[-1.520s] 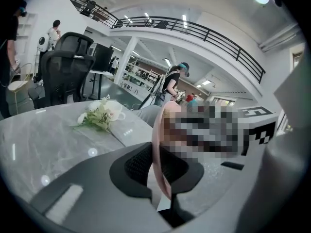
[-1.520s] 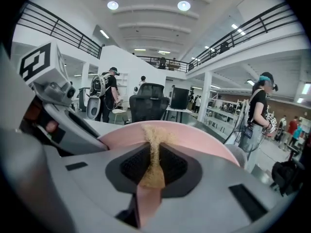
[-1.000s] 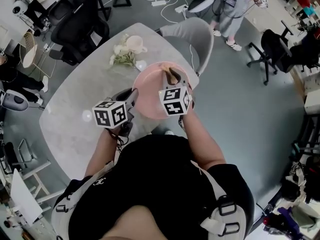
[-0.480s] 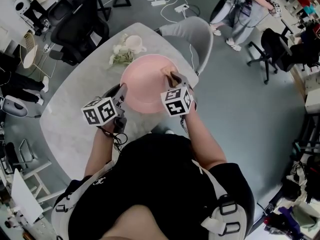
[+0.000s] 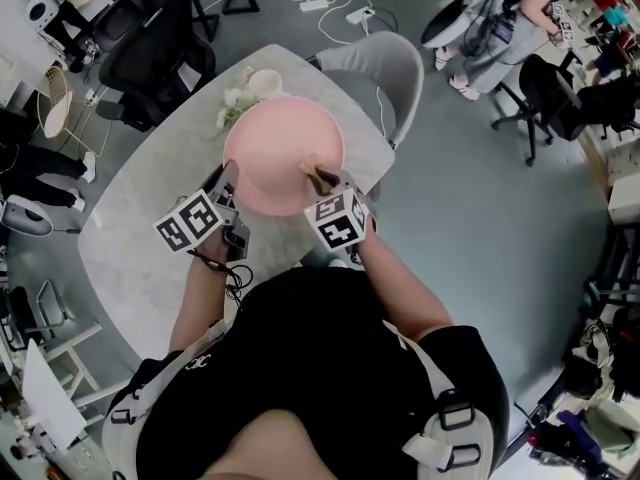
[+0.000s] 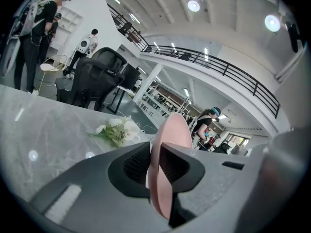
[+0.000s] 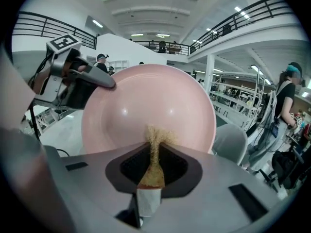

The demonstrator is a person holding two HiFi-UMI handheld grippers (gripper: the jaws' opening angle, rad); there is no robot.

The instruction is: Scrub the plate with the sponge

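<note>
My left gripper clenched on near-left rim of pink plate, holding it tilted up over far side of marble-look table, beside flowers. My right gripper clamped on tan fibrous sponge, frayed tip against plate's glossy inner face near lower rim. Judge plate stiff, smooth, light, likely slippery, breakable if dropped; rim pinch suits it. Sponge soft, squashed thin between jaws; hold back end, leave tip free
</note>
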